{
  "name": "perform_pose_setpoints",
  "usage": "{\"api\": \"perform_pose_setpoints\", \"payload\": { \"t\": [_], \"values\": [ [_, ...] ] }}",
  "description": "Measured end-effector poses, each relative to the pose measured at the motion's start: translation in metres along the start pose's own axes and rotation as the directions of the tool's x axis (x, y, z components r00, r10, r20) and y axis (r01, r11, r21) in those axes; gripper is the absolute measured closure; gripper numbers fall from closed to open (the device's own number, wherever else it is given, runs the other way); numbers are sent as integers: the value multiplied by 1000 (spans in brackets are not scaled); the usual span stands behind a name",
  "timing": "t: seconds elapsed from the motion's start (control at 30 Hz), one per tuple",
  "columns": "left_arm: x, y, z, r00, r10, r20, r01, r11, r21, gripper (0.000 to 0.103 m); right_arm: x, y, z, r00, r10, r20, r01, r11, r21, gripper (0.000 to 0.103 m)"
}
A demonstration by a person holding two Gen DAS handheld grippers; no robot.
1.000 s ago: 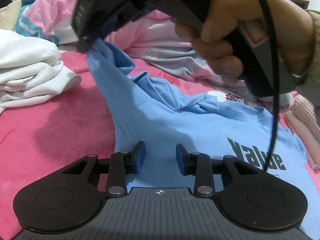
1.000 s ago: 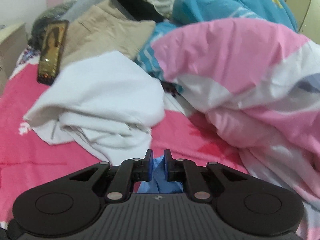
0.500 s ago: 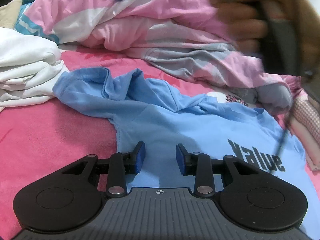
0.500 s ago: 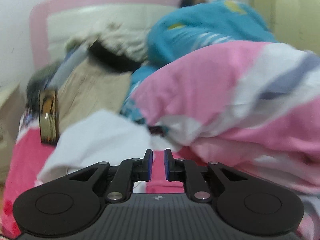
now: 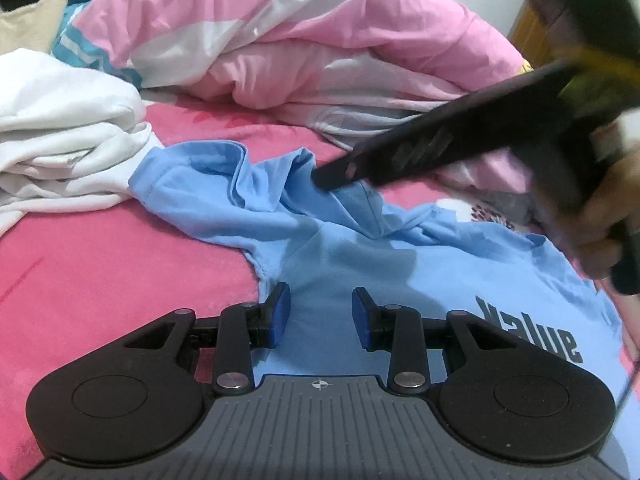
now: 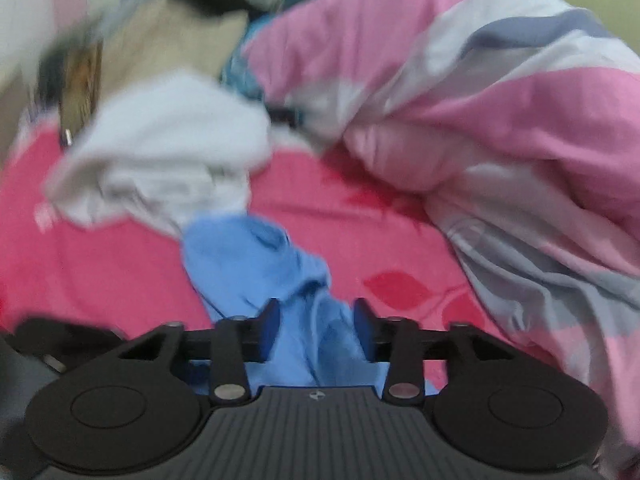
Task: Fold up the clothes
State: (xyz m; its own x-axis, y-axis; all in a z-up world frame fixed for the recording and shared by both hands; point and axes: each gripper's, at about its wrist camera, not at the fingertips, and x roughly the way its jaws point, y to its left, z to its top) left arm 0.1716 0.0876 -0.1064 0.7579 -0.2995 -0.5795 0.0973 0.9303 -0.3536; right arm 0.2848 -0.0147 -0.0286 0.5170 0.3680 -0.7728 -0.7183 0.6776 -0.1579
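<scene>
A light blue T-shirt (image 5: 360, 256) with dark lettering lies on the pink bedsheet (image 5: 100, 272), its sleeve (image 5: 192, 184) crumpled out to the left. My left gripper (image 5: 320, 312) is open, low over the shirt's body near the armpit seam. My right gripper (image 6: 316, 324) is open, its fingers straddling a bunched fold of the blue sleeve (image 6: 256, 256). In the left wrist view the right gripper's dark body (image 5: 440, 148) comes in from the right, held by a hand (image 5: 608, 216), its tip down at the shirt's shoulder.
A rumpled white garment (image 5: 60, 140) lies left of the sleeve, touching it. A pink, white and grey duvet (image 5: 320, 40) is heaped behind and to the right. Beige and teal clothes (image 6: 168, 32) and a dark phone-like object (image 6: 80, 92) sit farther back.
The right gripper let go of the lifted sleeve, which dropped onto the sheet. It swung up, then came back down and opened over the sleeve. The left gripper stayed put.
</scene>
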Motion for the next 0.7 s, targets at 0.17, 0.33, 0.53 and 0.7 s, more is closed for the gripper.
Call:
{"api": "perform_pose_setpoints", "payload": {
  "t": [0.17,0.33,0.53,0.7],
  "values": [
    [-2,2,0,1000,-6,-9,6,1000,-11,70,26,-11,7,998,-54,19,54,999,0,91],
    [-2,0,-2,1000,-2,-10,2,1000,4,70,52,-22,15,993,-108,38,108,994,2,96],
    [-1,0,-4,1000,1,-7,-1,1000,14,70,85,-36,24,983,-176,53,175,984,29,95],
    [-2,-1,-5,1000,0,-1,0,1000,15,70,85,-55,28,972,-225,70,213,965,151,86]
  ]
}}
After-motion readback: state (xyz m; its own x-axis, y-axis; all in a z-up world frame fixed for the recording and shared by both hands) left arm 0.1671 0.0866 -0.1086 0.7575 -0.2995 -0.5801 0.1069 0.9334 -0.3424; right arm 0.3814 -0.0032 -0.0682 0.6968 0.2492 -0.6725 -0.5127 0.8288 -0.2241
